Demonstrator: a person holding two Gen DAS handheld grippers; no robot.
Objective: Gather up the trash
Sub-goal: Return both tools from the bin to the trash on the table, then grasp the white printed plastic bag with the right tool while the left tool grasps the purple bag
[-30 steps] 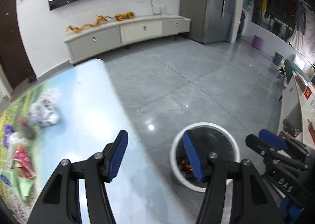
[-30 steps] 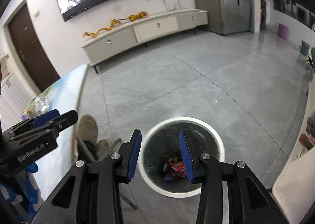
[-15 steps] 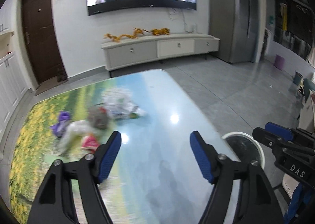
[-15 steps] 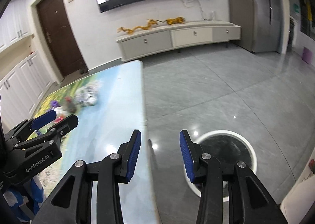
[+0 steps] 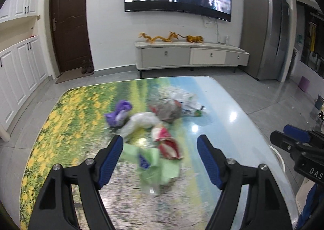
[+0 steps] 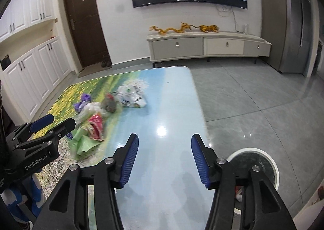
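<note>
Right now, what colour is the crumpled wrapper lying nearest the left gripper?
Light green, with a small blue mark: the green wrapper sits ahead of the left gripper. Left wrist view shows it best.

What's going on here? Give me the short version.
A person is clearing trash off a table with a handheld gripper in each hand. Both are open and empty. The left gripper points at the litter pile: a green bag nearest, a red wrapper, a purple wrapper and crumpled clear plastic beyond. The right gripper is over bare tabletop. The white-rimmed bin stands on the floor beside the table, with some trash in it.
</note>
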